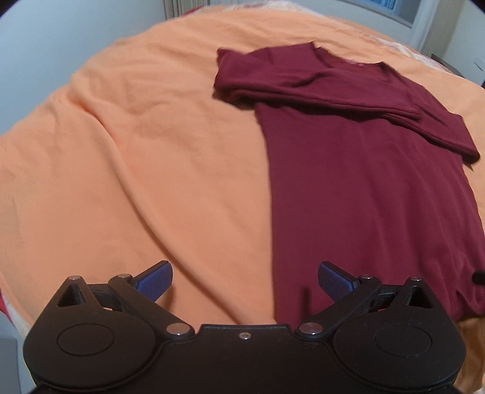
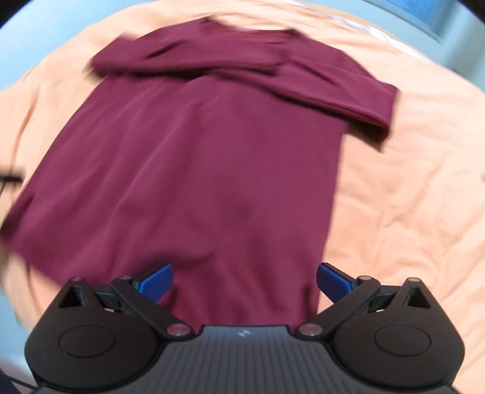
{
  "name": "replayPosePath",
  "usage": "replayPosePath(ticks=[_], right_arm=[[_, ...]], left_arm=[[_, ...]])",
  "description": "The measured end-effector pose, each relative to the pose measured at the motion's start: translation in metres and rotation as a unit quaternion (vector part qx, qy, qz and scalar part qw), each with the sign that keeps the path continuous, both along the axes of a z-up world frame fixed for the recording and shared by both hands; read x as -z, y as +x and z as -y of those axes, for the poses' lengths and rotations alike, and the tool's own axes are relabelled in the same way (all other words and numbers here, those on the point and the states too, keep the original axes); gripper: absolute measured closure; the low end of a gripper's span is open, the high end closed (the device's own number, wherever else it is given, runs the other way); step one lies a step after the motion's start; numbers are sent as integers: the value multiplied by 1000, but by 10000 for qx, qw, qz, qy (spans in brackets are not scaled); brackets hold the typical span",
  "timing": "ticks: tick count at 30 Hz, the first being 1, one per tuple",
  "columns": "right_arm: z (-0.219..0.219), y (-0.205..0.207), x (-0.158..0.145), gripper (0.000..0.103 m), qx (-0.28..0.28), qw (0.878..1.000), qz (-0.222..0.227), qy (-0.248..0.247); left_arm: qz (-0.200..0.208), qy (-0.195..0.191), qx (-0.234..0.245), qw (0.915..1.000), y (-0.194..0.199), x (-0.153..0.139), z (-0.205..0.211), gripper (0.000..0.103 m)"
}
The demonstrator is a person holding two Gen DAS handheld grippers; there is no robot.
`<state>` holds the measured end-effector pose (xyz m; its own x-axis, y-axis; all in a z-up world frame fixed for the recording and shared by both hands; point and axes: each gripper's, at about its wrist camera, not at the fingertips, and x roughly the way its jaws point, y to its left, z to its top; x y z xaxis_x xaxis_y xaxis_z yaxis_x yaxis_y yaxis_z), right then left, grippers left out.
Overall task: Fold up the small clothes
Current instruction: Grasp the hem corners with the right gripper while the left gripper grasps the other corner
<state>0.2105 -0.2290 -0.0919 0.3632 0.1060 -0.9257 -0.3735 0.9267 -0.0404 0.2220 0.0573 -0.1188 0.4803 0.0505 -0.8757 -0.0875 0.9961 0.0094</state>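
A maroon long-sleeved shirt [image 1: 363, 181] lies flat on the orange bedsheet [image 1: 136, 151], hem towards me, with both sleeves folded across its chest. My left gripper [image 1: 245, 280] is open above the hem's left corner, blue pads wide apart, nothing between them. In the blurred right wrist view the same shirt [image 2: 197, 169] fills the middle. My right gripper [image 2: 244, 282] hangs open over the hem near the shirt's right edge, holding nothing. A dark bit of the left gripper shows at the far left edge [image 2: 10, 178].
The orange bedsheet [image 2: 409, 197] spreads wide to the left and right of the shirt. Pale walls and a window [image 1: 391, 7] lie beyond the bed's far edge.
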Motion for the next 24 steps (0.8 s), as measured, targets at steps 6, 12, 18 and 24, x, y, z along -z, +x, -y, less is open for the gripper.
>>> replayPosePath(ticks=[6,12,18,24], right_arm=[[-17,-67,10,0,-1353,9892,170,-543],[-19,-111,34,0,-1912,9660,996,-1429],[-23,-123,44,8,-2237,9403,1744,-1882],[-26,-112,49,60,-2667,9294,1783,-1825]], left_arm=[[237,524,300,9979,-36,-10,33,1],[269,851,715,9934,-65,0,66,1],[300,1188,1088,9865,-85,6,89,1],[344,1348,1340,9812,-95,8,108,1]])
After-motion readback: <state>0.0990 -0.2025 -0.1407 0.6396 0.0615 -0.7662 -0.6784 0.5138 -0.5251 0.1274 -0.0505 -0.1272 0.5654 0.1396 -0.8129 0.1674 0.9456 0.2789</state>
